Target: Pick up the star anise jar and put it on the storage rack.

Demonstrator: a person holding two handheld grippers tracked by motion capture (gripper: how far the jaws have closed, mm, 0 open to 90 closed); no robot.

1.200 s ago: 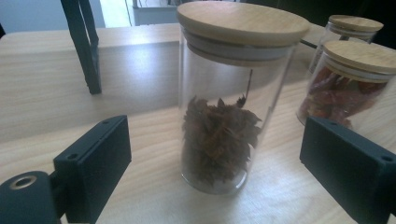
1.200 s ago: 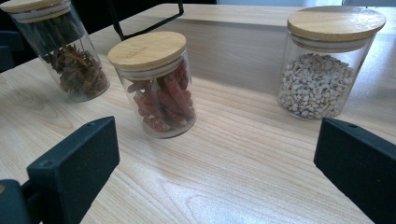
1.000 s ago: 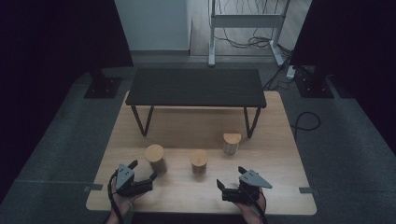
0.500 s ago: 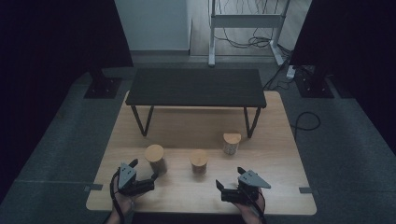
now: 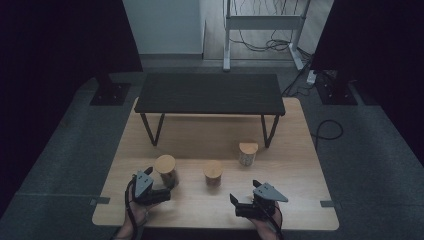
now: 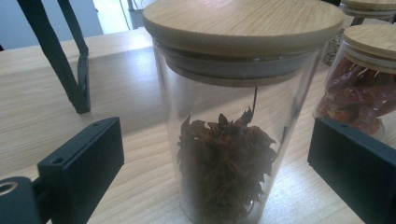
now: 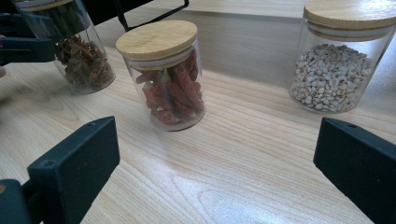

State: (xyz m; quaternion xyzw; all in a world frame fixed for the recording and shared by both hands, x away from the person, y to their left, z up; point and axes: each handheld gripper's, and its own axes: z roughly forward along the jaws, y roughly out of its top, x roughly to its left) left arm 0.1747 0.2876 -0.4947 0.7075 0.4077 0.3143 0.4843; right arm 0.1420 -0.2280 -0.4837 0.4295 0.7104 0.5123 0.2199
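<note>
The left tool [image 6: 215, 182] is spread wide around the anise jar [image 6: 233, 116], not touching. The right tool [image 7: 215, 172] is released, near the chili jar [image 7: 163, 74]. If closed off-centre, the anise jar could be tipped on the tabletop [image 5: 300, 170].

**Colours and patterns on inspection**

The table [image 5: 300, 150] is showing pale wood with a fine straight grain. Three clear glass jars are wearing light wooden lids: the star anise jar [image 6: 229, 140] is showing dark brown, the chilli jar [image 7: 168, 79] red-orange, the grain jar [image 7: 338, 65] off-white. The bench [image 5: 210, 94] is appearing black. The jaws are showing matte black, the floor [image 5: 375, 145] grey.
</note>
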